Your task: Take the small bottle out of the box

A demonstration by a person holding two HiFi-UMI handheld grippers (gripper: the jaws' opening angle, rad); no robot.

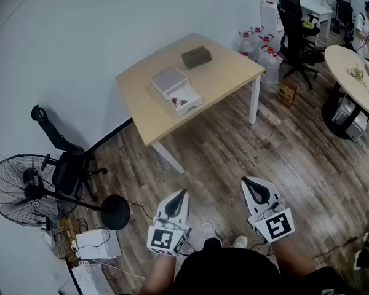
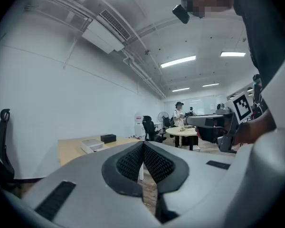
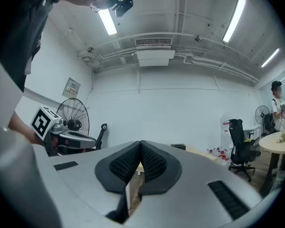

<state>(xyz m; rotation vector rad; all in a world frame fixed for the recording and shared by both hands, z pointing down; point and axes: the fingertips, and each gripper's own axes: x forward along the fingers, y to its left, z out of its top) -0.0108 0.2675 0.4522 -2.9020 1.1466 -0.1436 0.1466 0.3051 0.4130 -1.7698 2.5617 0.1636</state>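
Observation:
A white box (image 1: pixel 176 90) lies open on the wooden table (image 1: pixel 227 72), its lid (image 1: pixel 168 77) folded back. Something small and reddish rests inside it; I cannot make out a bottle. From the left gripper view the box (image 2: pixel 92 145) is a small white shape on the far table. My left gripper (image 1: pixel 184 192) and right gripper (image 1: pixel 246 180) hang low over the floor, well short of the table. Both are shut with their pads pressed together and nothing between them. The left gripper's tips (image 2: pixel 143 143) and the right gripper's tips (image 3: pixel 140 143) point toward the table.
A dark block (image 1: pixel 196 57) lies on the table behind the box. A black chair (image 1: pixel 61 158) and a floor fan (image 1: pixel 24 186) stand at the left. Water jugs (image 1: pixel 261 48), an office chair (image 1: pixel 295 35), a round table (image 1: pixel 357 72) and a person (image 1: pixel 364 26) are at the right.

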